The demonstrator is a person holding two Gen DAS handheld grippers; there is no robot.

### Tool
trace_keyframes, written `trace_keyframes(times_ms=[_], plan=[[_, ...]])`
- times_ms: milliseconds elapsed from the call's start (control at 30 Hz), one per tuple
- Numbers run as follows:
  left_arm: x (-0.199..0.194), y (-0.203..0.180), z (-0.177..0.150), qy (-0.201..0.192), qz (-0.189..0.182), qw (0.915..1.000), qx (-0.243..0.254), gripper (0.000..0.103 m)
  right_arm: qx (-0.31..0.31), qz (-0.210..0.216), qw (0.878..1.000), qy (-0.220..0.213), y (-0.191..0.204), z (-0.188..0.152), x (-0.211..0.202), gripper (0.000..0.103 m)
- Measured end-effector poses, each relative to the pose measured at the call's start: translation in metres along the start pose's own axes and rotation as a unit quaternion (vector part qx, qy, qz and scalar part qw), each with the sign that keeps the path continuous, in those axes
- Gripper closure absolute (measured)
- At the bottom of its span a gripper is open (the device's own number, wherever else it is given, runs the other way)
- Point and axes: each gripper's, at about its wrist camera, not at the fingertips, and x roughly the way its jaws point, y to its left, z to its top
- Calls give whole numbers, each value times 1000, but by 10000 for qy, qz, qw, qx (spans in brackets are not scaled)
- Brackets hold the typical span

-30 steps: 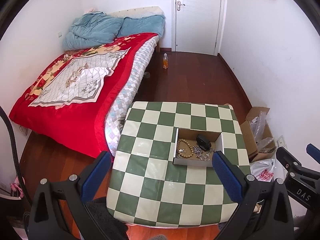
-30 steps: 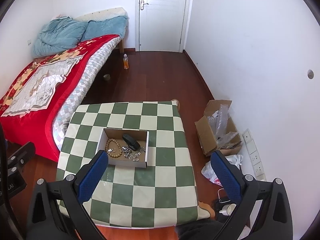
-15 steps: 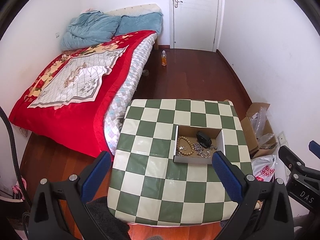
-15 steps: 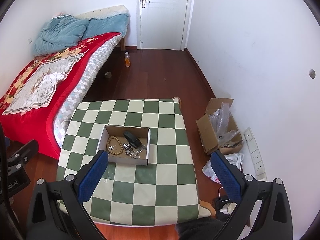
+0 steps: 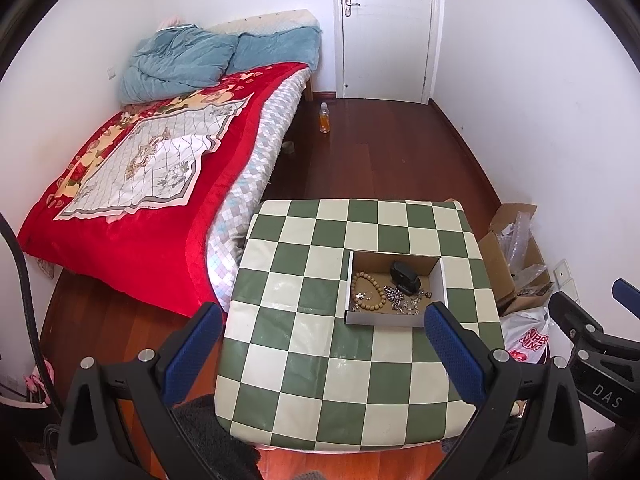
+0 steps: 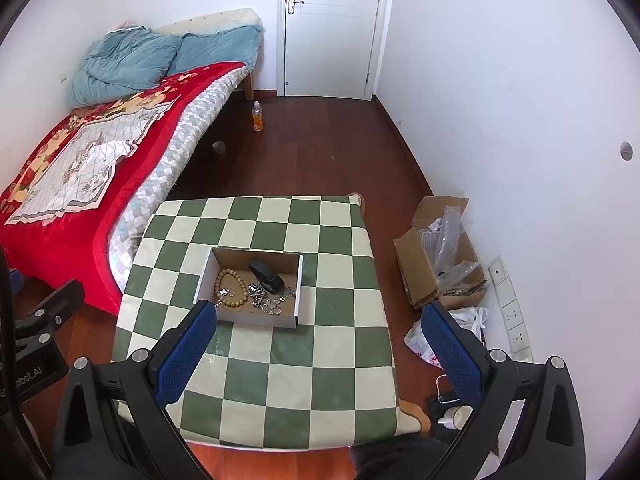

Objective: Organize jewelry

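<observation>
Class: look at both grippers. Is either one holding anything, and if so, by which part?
Nothing is held. The left gripper and right gripper are both open above the table.

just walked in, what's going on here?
A person holds two grippers above a checkered table. Both the left gripper and right gripper are open and empty. The jewelry sits untouched in a shallow cardboard box: a wooden bead bracelet, tangled silver chains and a black case.
</observation>
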Motion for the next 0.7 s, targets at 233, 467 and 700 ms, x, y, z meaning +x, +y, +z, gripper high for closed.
trace_keyframes(times_ms=[233,467,700], plan=[[-1,-2,0,11,-2,10000,26,0,-12,20,10000,6,2,-1,-2,0],[-2,-4,0,-2,-17,10000,29,0,0,11,10000,2,3,-1,-3,0],[-1,-6,0,-2,8,10000,38,0,75,38,10000,2,1,-4,-4,0]])
